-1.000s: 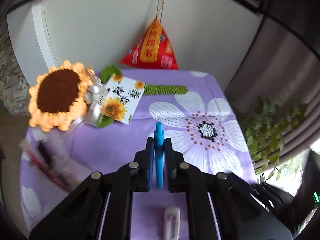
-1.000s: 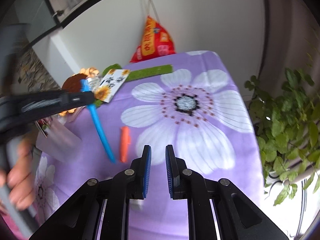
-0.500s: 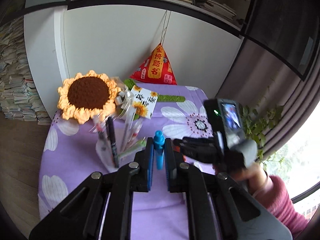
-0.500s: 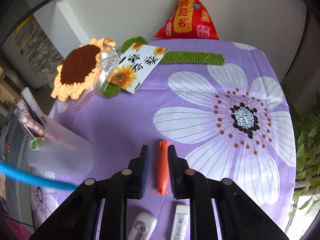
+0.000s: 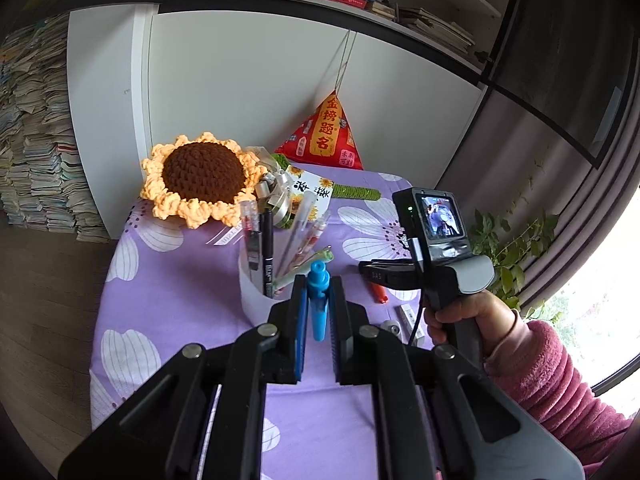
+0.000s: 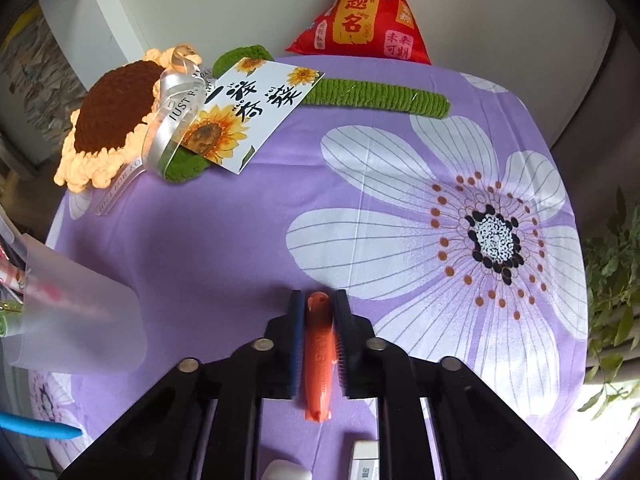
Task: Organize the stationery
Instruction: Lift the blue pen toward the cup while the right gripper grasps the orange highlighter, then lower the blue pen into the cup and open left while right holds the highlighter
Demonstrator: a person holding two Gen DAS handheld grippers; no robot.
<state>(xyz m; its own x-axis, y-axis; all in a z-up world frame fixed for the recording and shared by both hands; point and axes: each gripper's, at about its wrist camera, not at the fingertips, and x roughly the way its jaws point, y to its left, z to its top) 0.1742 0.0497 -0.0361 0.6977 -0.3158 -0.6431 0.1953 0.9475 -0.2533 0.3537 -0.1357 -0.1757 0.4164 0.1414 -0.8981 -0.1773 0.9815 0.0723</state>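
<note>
My left gripper (image 5: 319,284) is shut on a blue pen (image 5: 318,304) and holds it upright just in front of a frosted pen cup (image 5: 256,300) with several pens in it. My right gripper (image 6: 319,300) is low on the purple cloth with its jaws around an orange pen (image 6: 318,354) that lies on the table; the pads sit close to both sides of the pen. The cup (image 6: 76,316) shows at the left of the right wrist view, and the blue pen's tip (image 6: 40,428) at bottom left. The orange pen (image 5: 378,292) also shows in the left wrist view.
A crocheted sunflower (image 5: 198,178) with a card (image 6: 256,112) and green stem (image 6: 376,94) lies at the back. A red pyramid pouch (image 5: 326,136) hangs at the wall. Small white items (image 6: 364,460) lie at the near edge. A plant (image 5: 512,240) stands right of the table.
My left gripper has lifted and drawn back with the blue pen, now facing the cup. My right gripper has come down and forward, its jaws now around the orange pen.
</note>
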